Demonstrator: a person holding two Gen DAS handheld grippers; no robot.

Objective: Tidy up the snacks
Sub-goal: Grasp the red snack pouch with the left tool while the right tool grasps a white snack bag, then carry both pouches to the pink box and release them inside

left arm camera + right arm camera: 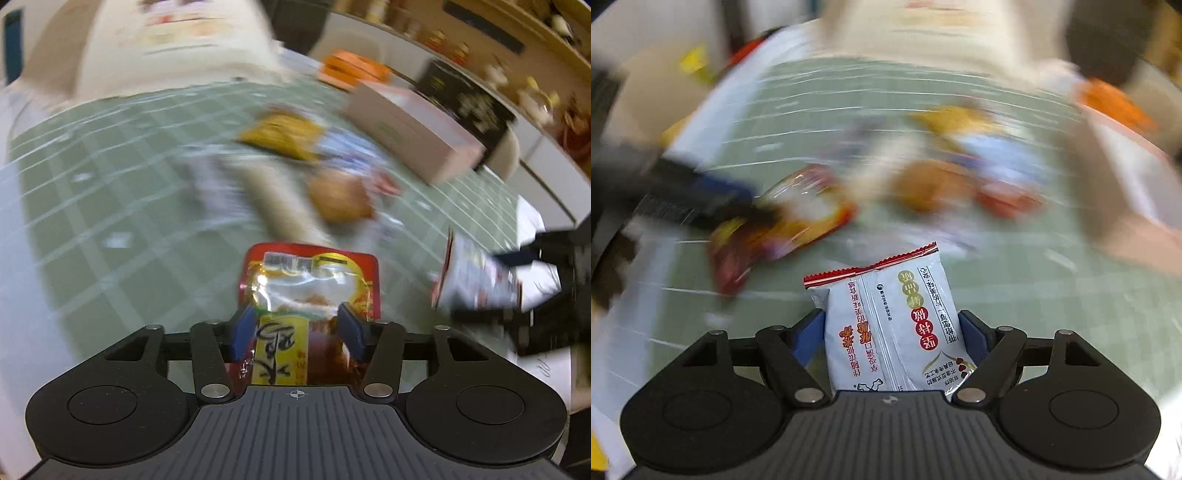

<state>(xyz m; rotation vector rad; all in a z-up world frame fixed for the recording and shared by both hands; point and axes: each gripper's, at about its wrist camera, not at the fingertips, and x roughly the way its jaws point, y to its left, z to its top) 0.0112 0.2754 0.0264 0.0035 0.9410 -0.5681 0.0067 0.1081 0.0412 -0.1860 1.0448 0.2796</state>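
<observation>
Two packets gripped: left tool (297, 326) clamps red packet (310, 284), right tool (892, 341) white packet (886, 328); hold firm, carry clear of desk-centre pile (314, 177).

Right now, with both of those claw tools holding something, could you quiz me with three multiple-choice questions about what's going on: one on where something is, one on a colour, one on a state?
1. Where is the red and yellow snack packet?
A. Between the fingers of the left gripper
B. Inside the pink box
C. On a shelf

2. What colour is the packet in the right gripper?
A. Green
B. White with a red top edge
C. Black

3. How does the pink box stand?
A. Held by a gripper
B. Crushed flat
C. Resting on the green grid mat

Answers: 1 A, the blue pads flank it. 2 B, the white packet shows a red serrated seal. 3 C, it sits on the mat, untouched.
</observation>
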